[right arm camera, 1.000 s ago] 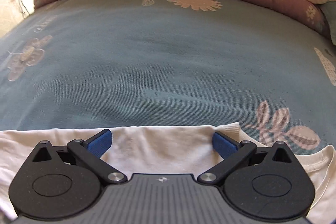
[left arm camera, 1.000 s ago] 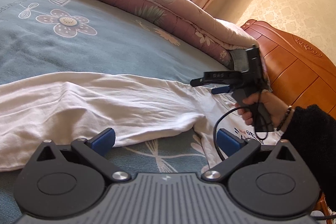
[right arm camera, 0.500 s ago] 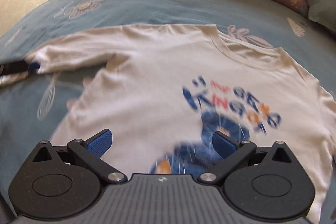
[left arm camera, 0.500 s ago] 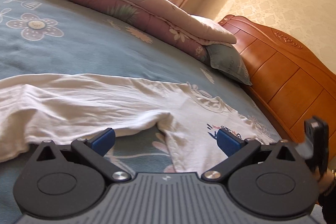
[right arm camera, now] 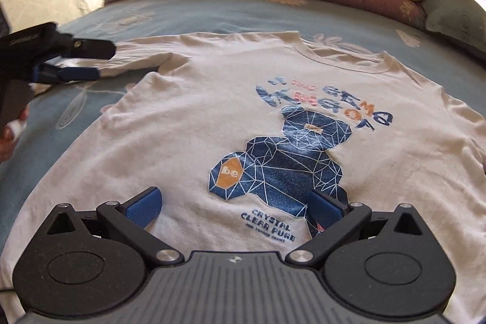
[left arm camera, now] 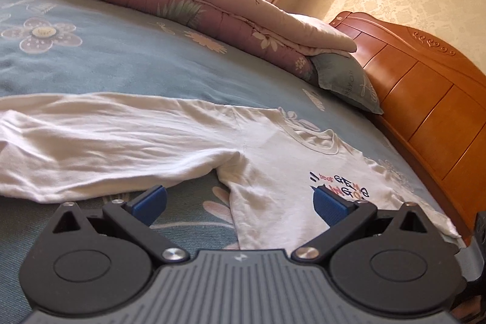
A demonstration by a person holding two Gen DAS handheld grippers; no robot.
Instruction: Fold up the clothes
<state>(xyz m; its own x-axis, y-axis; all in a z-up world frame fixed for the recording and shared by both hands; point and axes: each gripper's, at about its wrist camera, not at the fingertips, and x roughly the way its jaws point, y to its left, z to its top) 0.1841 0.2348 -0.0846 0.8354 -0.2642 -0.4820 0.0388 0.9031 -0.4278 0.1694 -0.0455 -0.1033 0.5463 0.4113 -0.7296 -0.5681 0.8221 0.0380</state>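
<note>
T-shirt [right arm camera: 212, 117] is spread flat, print up, on the bed [left arm camera: 121, 66]; no fold made yet (sleeves still out). Left gripper [left arm camera: 240, 199] and right gripper [right arm camera: 234, 205] are held wide apart, empty.

White T-shirt [right arm camera: 188, 123], blue bear print; teal floral bedsheet [left arm camera: 127, 63].

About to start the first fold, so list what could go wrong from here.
1. The long sleeve is rumpled, with creases near the armpit; folding it over as it lies would likely trap them.
2. The left claw hangs open by that sleeve, so a shallow pinch may catch only the top layer.
3. The right claw hovers open over the bear print; dragging there could bunch the T-shirt.
</note>
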